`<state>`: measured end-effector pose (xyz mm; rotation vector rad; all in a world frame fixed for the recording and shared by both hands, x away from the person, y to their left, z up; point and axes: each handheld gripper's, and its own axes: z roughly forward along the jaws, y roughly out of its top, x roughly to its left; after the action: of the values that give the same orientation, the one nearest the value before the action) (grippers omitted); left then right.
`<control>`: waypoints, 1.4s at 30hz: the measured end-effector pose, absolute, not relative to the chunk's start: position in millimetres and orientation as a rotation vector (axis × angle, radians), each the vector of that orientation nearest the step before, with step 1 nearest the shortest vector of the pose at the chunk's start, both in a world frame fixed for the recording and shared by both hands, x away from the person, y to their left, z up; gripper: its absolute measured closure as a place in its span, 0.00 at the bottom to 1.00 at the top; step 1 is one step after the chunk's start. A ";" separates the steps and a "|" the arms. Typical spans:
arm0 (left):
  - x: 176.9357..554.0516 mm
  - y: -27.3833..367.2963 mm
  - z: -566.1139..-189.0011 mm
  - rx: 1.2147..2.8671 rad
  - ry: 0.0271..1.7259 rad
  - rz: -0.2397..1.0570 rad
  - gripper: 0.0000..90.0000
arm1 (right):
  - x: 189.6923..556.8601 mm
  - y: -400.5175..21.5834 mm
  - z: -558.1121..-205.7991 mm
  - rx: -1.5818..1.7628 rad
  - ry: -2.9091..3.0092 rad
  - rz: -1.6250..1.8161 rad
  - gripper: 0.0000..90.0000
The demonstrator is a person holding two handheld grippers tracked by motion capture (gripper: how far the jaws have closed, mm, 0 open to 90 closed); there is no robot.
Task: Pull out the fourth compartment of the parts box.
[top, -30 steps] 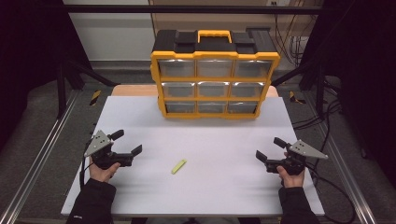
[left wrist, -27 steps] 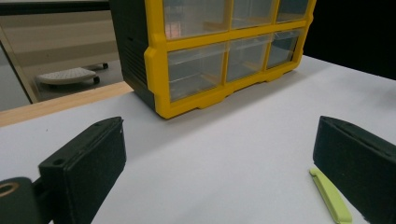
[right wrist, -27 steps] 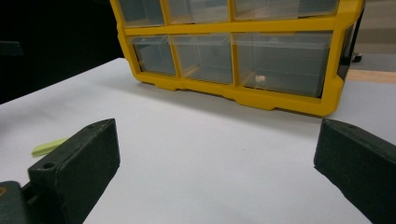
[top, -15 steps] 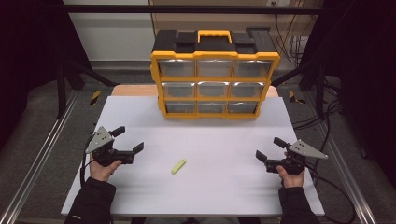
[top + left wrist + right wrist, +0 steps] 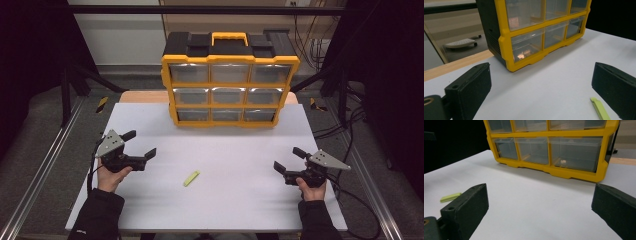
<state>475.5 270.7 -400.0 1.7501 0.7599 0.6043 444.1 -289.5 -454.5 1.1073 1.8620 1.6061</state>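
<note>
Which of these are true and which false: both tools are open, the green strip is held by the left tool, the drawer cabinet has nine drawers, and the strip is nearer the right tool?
1. Both tools are open. True: the left tool and the right tool each have their jaws spread apart, with nothing between them.
2. The left tool holds the green strip. False: it lies flat on the white table, apart from both tools.
3. The drawer cabinet has nine drawers. True: three rows of three.
4. The strip is nearer the right tool. False: it lies closer to the left tool.
</note>
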 end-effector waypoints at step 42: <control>512.6 240.9 -370.5 1.912 0.678 0.658 0.03 | 445.0 -288.6 -455.5 1.098 1.867 1.601 0.01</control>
<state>512.6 240.9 -370.5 1.9121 0.6779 0.6582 445.0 -288.6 -455.5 1.0984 1.8668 1.6008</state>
